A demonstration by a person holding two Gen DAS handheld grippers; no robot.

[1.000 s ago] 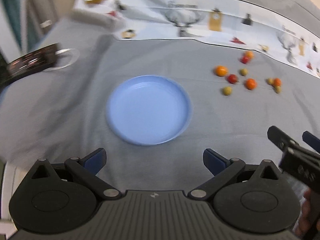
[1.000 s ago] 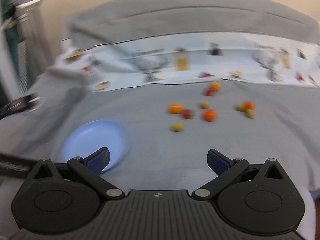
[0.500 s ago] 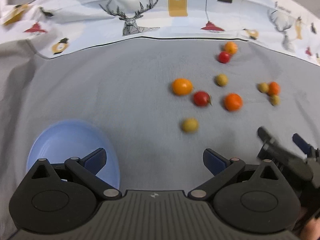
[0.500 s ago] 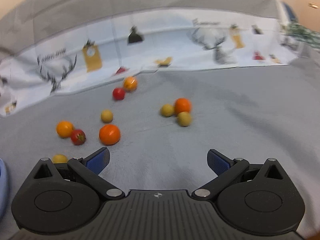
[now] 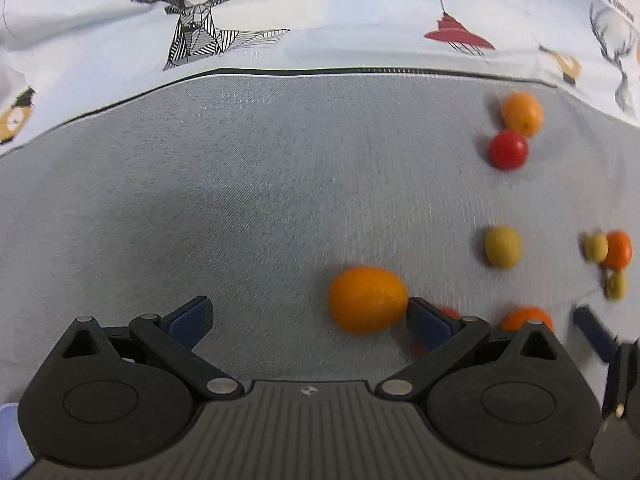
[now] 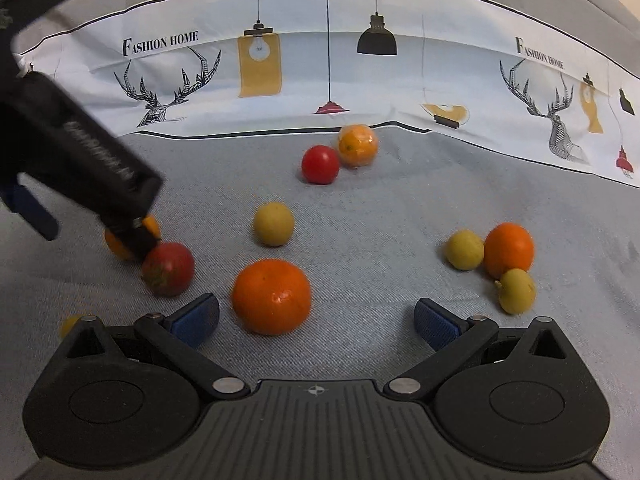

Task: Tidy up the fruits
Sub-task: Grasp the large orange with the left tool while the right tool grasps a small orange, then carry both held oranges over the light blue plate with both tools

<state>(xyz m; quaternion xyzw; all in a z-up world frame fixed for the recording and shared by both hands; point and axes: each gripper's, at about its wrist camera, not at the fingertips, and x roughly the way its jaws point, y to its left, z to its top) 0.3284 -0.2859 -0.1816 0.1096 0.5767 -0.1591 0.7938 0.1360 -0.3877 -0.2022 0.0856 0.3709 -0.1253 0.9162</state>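
Observation:
Several small fruits lie scattered on a grey cloth (image 5: 260, 200). My left gripper (image 5: 308, 316) is open, low over the cloth, with an oval orange kumquat (image 5: 366, 300) just inside its right finger. My right gripper (image 6: 316, 320) is open, with a round orange fruit (image 6: 272, 296) between its fingers, nearer the left one. A red tomato (image 6: 168, 268) lies left of that, beside the left gripper's body (image 6: 80, 152). A yellow-green fruit (image 6: 274, 224), a second red tomato (image 6: 320, 164) and a wrapped orange (image 6: 357, 145) lie farther back.
A cluster of an orange fruit (image 6: 509, 249) and two yellow-green ones (image 6: 464, 249) lies to the right. A printed white cloth (image 6: 320, 72) with deer and lamps borders the far side. A sliver of the blue plate (image 5: 10, 440) shows at the left wrist view's bottom left.
Both grippers have moved forward and down toward the fruits. The blue plate has slid almost out of the left view. The kumquat and the round orange now sit between the fingers.

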